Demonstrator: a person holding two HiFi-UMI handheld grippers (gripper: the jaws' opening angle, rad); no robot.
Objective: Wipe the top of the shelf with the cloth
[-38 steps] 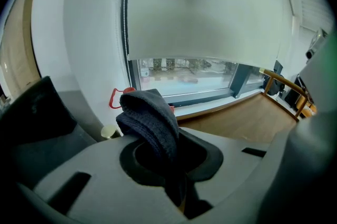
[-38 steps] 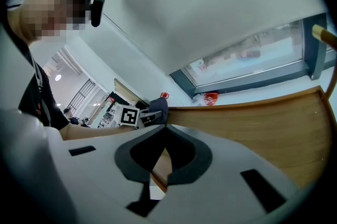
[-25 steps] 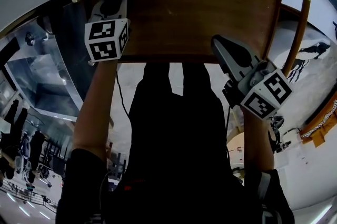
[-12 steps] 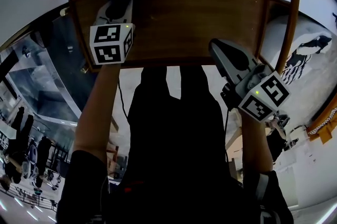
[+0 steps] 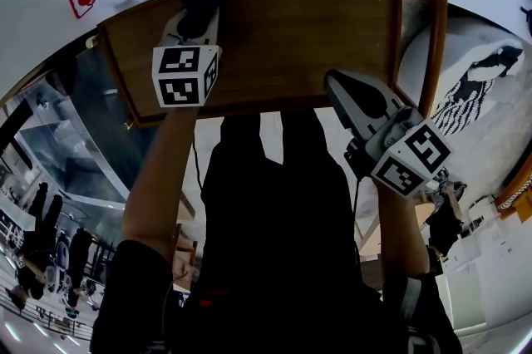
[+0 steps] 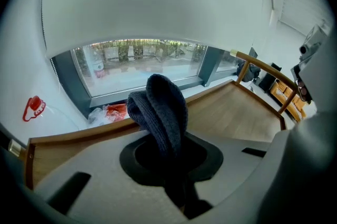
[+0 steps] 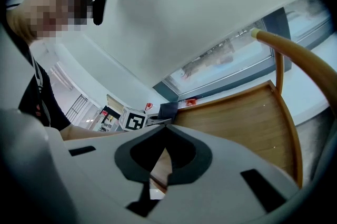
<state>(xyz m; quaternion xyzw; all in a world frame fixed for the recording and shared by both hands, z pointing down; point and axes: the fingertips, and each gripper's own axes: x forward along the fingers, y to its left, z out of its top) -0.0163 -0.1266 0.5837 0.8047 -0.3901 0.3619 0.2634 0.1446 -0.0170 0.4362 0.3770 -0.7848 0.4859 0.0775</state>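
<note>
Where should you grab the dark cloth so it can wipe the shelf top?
By its bunched end, coming in from the shelf's near edge. The left gripper is shut on the cloth that way, so the soft folded loop pokes out past the jaws, free to rub the wooden shelf top.

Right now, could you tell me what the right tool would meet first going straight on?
The right tool would most likely meet the shelf top just ahead; clearing that, the cloth in the left tool.
</note>
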